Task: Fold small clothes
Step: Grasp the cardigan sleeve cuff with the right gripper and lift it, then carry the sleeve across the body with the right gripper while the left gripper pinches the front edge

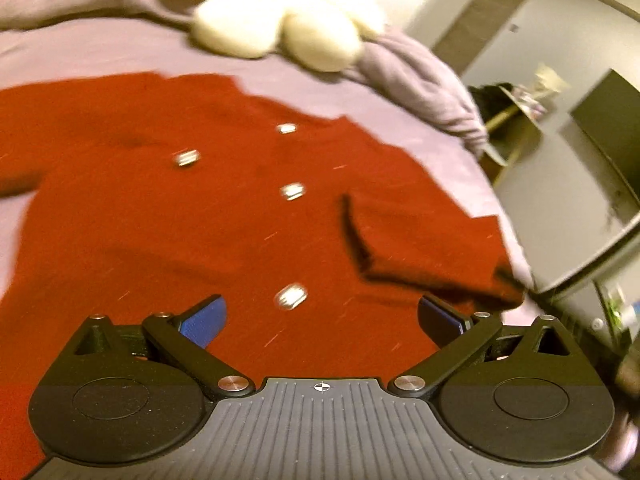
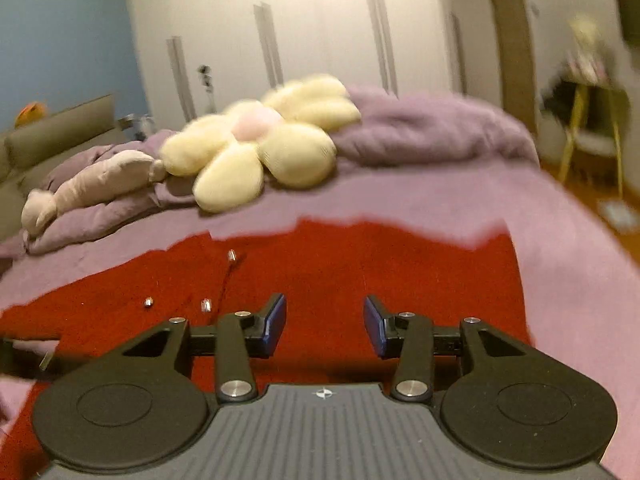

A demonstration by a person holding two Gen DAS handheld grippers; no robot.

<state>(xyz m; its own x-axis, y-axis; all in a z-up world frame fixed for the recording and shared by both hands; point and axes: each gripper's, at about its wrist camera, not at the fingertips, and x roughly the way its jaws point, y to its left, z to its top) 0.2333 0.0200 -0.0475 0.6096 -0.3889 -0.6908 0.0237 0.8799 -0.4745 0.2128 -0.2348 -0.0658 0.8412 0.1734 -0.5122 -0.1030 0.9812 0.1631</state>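
A small red garment (image 1: pixel 180 220) with several silver buttons lies spread flat on a lilac bed sheet (image 1: pixel 100 52). One sleeve (image 1: pixel 424 244) is folded in over its right side. My left gripper (image 1: pixel 320 316) hovers above its lower part, jaws wide open and empty. In the right wrist view the same red garment (image 2: pixel 360 272) lies under my right gripper (image 2: pixel 325 322), which is open and empty just above the cloth.
A cream flower-shaped cushion (image 2: pixel 260 140) and a bunched purple duvet (image 2: pixel 420 128) lie at the far side of the bed. A pale bolster (image 2: pixel 92 184) lies at the left. A yellow-legged stool (image 2: pixel 588 128) stands on the floor to the right, past the bed's edge.
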